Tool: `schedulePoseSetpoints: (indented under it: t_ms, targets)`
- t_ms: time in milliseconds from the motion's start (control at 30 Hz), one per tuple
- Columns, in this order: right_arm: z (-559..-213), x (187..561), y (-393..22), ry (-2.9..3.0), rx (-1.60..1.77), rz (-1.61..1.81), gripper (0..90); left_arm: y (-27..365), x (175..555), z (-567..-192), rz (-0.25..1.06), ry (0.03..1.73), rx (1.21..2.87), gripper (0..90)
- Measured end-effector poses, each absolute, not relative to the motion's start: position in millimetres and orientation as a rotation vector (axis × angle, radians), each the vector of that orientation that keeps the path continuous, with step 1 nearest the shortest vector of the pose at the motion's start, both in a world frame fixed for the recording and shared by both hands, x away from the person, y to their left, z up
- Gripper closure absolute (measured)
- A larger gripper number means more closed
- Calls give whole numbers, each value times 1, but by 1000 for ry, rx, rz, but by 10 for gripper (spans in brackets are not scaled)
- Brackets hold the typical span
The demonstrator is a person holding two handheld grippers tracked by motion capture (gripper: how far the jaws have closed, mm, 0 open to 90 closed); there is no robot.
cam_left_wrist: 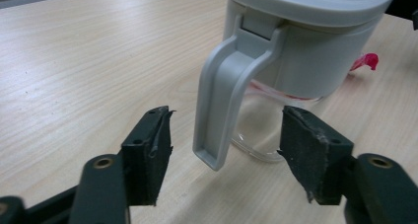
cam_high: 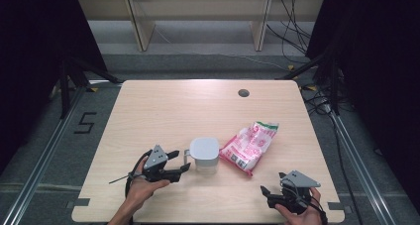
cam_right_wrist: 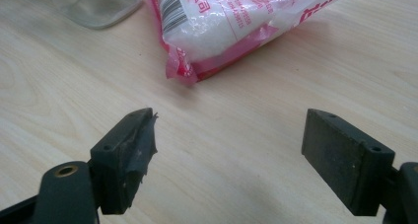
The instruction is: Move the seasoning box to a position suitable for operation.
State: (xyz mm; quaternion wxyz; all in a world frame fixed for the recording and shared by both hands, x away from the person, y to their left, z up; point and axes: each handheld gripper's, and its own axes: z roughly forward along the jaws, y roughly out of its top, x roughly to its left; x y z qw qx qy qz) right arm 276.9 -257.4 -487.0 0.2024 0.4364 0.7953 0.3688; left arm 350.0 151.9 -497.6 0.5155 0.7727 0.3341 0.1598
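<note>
A clear jug with a grey lid [cam_high: 204, 153] stands near the middle of the table, its grey handle [cam_left_wrist: 224, 98] pointing left. My left gripper [cam_high: 180, 161] is open, and the handle hangs between its two jaws without touching them [cam_left_wrist: 224, 152]. A pink and white bag of white grains [cam_high: 249, 145] lies just right of the jug. My right gripper [cam_high: 267, 193] is open near the front right edge, a short way in front of the bag's near corner [cam_right_wrist: 197, 51], with bare table between its jaws [cam_right_wrist: 229, 150].
The light wooden table [cam_high: 163, 111] has a round cable hole [cam_high: 243, 92] at the back. Black stands and cables [cam_high: 317, 66] lie on the floor beyond the table. The jug's clear base [cam_right_wrist: 93, 7] sits left of the bag in the right gripper view.
</note>
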Motion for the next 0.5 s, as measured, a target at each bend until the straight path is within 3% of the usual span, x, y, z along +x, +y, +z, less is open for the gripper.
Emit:
schedulePoseSetpoints:
  t_ms: [200, 500]
  targets:
    - [-487, 277, -258, 2212, 1217, 1022, 214, 155, 346, -486, 375, 814, 1846, 280]
    - [-487, 277, -257, 2218, 1219, 1019, 214, 158, 340, -473, 381, 807, 1821, 302]
